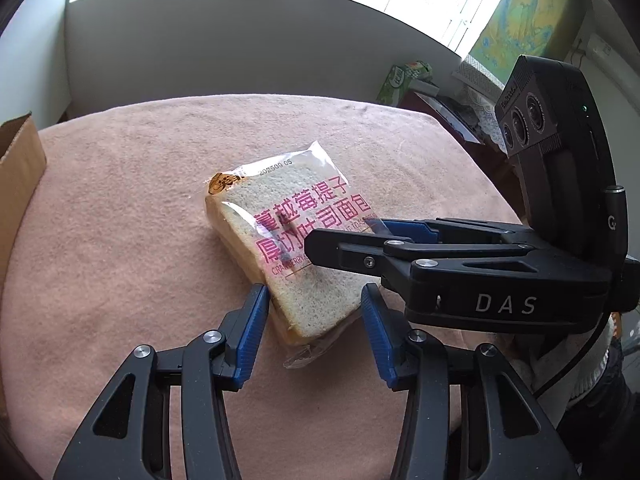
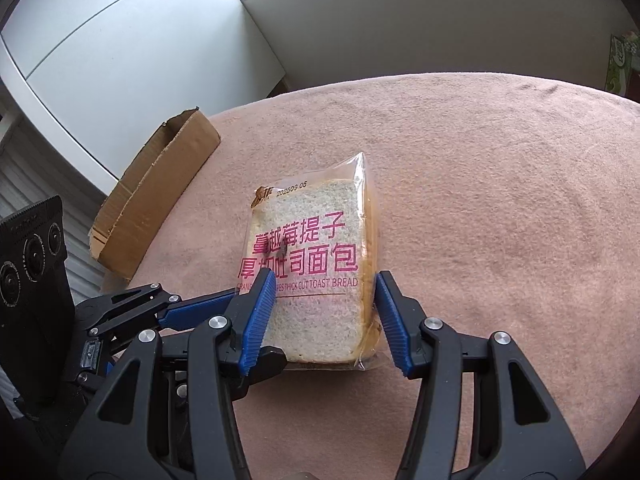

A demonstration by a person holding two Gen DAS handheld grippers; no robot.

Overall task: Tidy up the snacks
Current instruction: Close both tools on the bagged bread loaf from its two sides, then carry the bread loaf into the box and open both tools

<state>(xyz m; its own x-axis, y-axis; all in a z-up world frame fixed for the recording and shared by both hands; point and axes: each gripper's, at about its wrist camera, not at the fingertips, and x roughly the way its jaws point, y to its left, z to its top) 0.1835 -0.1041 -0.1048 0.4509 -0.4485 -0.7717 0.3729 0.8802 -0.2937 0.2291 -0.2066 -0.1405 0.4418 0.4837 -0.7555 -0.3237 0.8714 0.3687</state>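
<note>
Bread packet point(image 1: 296, 240), a clear crinkly plastic wrap printed in magenta over thick-cut speckled toast slices, lies flat near the middle of the tabletop point(image 1: 120, 240), which is covered in a soft, nubby pink cloth.

At the far left edge of the left wrist view stands a cardboard box point(image 1: 20, 168), plain brown corrugated board with an open top; in the right wrist view it sits at centre left, well apart from the packet. It looks like the likely container for the snacks, though nothing shows inside it from here.

Moving rightward in the left wrist view, the left gripper point(image 1: 316, 320) sits at lower centre, its ribbed blue pads spread either side of the packet's near end. I cannot tell if they touch the wrap; they do not appear to squeeze it. The straddle seems meant to bracket the soft loaf across its narrow width.

Further right, the right gripper point(image 1: 344, 240) reaches in from the right edge, its black fingers crossing over the packet's lower right part. In its own view the right gripper point(image 2: 326, 304) is also spread, pads flanking the near end of the packet, the right pad close against the crust side. A gentle closing would suit, since the bread would crush easily and the film looks slippery.
</note>
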